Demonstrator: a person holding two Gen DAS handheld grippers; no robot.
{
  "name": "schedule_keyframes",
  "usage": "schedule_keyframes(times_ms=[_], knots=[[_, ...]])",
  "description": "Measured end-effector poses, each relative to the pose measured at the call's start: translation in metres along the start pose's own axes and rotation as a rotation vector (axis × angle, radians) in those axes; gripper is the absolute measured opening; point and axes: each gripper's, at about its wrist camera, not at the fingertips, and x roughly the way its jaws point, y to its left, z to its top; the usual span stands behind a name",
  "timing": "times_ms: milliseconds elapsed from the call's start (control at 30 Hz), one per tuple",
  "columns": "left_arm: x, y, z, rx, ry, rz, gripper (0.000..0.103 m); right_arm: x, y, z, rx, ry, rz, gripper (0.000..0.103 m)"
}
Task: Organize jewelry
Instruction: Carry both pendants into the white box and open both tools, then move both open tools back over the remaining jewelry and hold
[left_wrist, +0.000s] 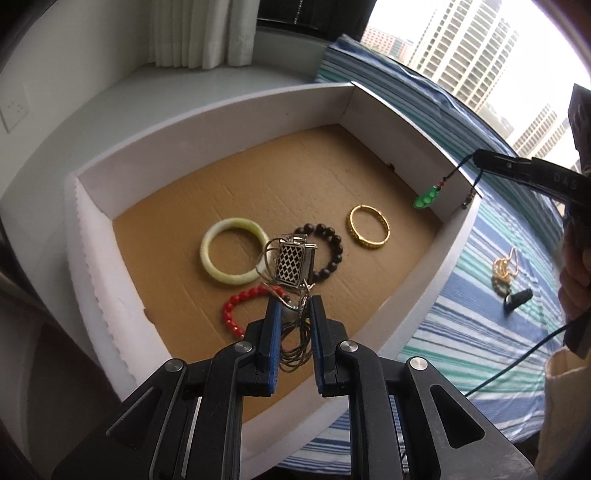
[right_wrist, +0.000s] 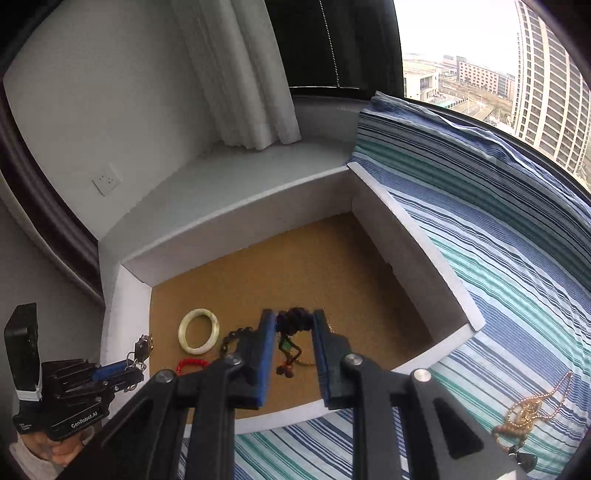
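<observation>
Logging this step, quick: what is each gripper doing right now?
Left gripper: closed on the silver necklace, above the box.
Right gripper: closed on the green pendant cord.

Both tongs are matte black linkages with round silver screws at the joints, and the left tongs (left_wrist: 292, 308) and right tongs (right_wrist: 294, 323) carry ribbed blue pads (left_wrist: 272, 343). White "GenRobot.AI" lettering marks the left handle, with bare skin and a cream sleeve (left_wrist: 563, 387) behind.
</observation>
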Motion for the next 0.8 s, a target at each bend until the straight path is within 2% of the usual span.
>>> schedule_keyframes(times_ms=[200,233,267,300,333,433,533,567,633,733,800], knots=[[0.028,-0.025,0.005,0.049,0.027,-0.017,0.016,0.034,-0.038,-0.006,0.041,0.067,-0.095,0.023],[0.032,-0.028,0.006,0.051,0.030,-0.010,0.021,0.039,-0.045,-0.008,0.046,0.076,-0.117,0.024],[0.035,-0.030,0.006,0.054,0.033,-0.011,0.040,0.041,-0.051,-0.009,0.055,0.073,-0.132,0.030],[0.037,-0.033,0.006,0.056,0.033,-0.009,0.052,0.041,-0.057,-0.011,0.071,0.060,-0.144,0.044],[0.037,-0.035,0.006,0.055,0.021,-0.004,0.066,0.037,-0.064,-0.012,0.090,0.040,-0.149,0.045],[0.027,-0.039,0.002,0.063,-0.010,-0.001,0.067,0.014,-0.073,-0.020,0.132,-0.015,-0.148,0.045],[0.013,-0.047,-0.006,0.072,-0.045,-0.011,0.072,-0.020,-0.065,-0.040,0.113,-0.082,-0.165,0.046],[0.007,-0.052,-0.011,0.083,-0.066,-0.011,0.077,-0.030,-0.059,-0.051,0.104,-0.096,-0.175,0.048],[-0.004,-0.065,-0.025,0.108,-0.109,-0.010,0.083,-0.045,-0.048,-0.080,0.098,-0.106,-0.190,0.061],[-0.014,-0.090,-0.051,0.158,-0.150,-0.027,0.090,-0.060,-0.038,-0.145,0.129,-0.113,-0.142,0.064],[-0.014,-0.109,-0.072,0.187,-0.150,-0.058,0.092,-0.062,-0.037,-0.192,0.135,-0.083,-0.165,0.064]])
